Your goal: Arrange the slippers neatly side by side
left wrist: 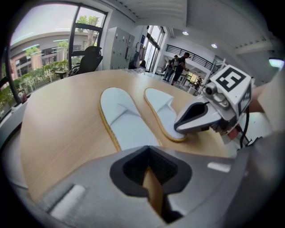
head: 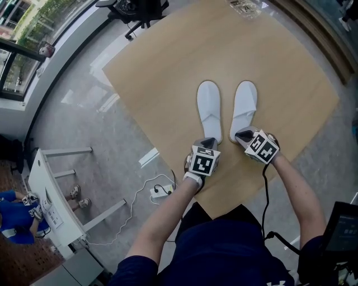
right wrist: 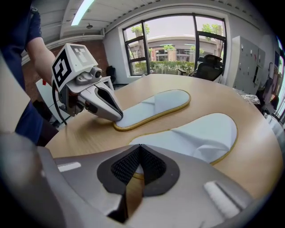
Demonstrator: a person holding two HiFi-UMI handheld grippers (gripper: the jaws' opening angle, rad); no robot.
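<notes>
Two white slippers with yellow-trimmed soles lie side by side on the wooden table (head: 162, 67), toes pointing away from me. The left slipper (head: 208, 109) (left wrist: 122, 120) (right wrist: 153, 104) and the right slipper (head: 244, 106) (left wrist: 162, 109) (right wrist: 200, 133) are roughly parallel with a narrow gap between them. My left gripper (head: 208, 142) (left wrist: 148, 149) (right wrist: 113, 115) is shut and holds nothing, its tip at the left slipper's heel. My right gripper (head: 244, 135) (right wrist: 140, 147) (left wrist: 189, 122) is also shut and holds nothing, its tip touching the right slipper's heel.
The table's near edge runs just below both grippers. A clear plastic packet (head: 244, 6) lies at the far edge. An office chair (head: 137, 8) stands beyond the table. A power strip with cable (head: 159, 192) and a white desk (head: 50, 195) are on the floor at left.
</notes>
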